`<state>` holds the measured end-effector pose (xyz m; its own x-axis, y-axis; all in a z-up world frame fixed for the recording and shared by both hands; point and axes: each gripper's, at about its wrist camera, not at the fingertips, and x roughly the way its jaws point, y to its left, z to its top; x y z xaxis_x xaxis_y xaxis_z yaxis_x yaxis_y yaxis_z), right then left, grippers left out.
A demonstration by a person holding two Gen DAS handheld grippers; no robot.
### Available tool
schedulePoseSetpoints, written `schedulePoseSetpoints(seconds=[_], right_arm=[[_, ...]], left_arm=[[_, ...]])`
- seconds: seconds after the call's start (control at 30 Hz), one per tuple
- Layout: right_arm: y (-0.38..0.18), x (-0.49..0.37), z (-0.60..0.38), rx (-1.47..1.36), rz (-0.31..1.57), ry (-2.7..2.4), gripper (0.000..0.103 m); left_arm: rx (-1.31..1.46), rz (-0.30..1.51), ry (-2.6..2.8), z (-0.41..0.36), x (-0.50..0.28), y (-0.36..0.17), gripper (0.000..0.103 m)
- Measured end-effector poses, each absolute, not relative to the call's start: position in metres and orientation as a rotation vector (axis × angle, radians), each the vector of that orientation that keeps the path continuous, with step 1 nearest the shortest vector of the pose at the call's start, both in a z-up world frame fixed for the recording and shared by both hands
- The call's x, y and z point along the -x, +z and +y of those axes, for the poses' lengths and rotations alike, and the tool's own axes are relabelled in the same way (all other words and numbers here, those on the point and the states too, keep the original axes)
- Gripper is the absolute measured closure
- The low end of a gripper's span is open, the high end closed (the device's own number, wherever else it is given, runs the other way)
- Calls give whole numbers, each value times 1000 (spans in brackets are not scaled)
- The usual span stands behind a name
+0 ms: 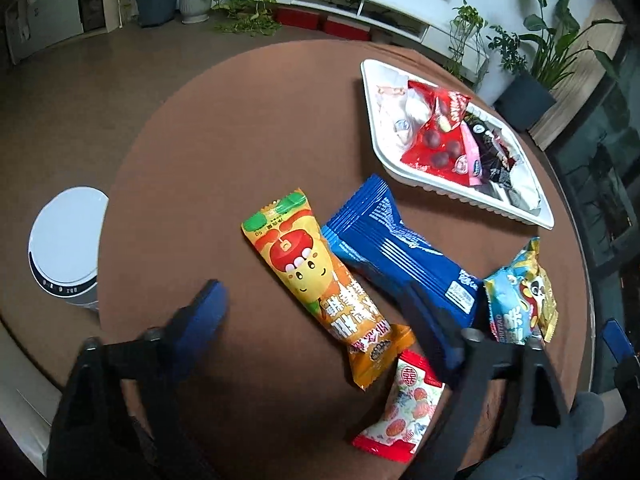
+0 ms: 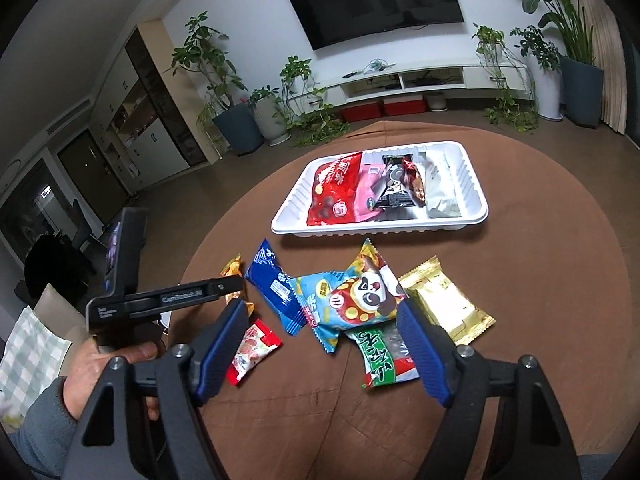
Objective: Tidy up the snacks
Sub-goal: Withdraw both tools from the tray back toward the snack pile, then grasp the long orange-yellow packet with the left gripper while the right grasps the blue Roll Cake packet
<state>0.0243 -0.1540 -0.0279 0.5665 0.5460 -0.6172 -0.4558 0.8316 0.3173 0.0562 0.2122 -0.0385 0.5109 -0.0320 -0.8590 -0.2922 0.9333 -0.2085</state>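
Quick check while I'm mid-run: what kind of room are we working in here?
Most likely a home living room. A wall-mounted TV hangs above a long white media console, potted plants line the wall, and the snacks lie on a round table with a brown cloth.

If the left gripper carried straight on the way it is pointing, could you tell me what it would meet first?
Most likely the orange snack packet, which lies between the open fingers of the left gripper on the brown table. The blue packet sits just beside it; depth is hard to judge.
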Motion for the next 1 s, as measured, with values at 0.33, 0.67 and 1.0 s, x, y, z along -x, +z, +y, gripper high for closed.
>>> schedulePoseSetpoints(seconds=[0.33,0.67,1.0], right_arm=[[-30,-26,-152,-111,775,591,24],[-27,-37,-130,2,803,638,24],[-35,-74,-72,260,858,791,24]], left_arm=[[301,1064,115,216,-70,-49,61],[221,1084,44,206,-72,-49,73],[176,1127,-37,202,-72,-48,83]])
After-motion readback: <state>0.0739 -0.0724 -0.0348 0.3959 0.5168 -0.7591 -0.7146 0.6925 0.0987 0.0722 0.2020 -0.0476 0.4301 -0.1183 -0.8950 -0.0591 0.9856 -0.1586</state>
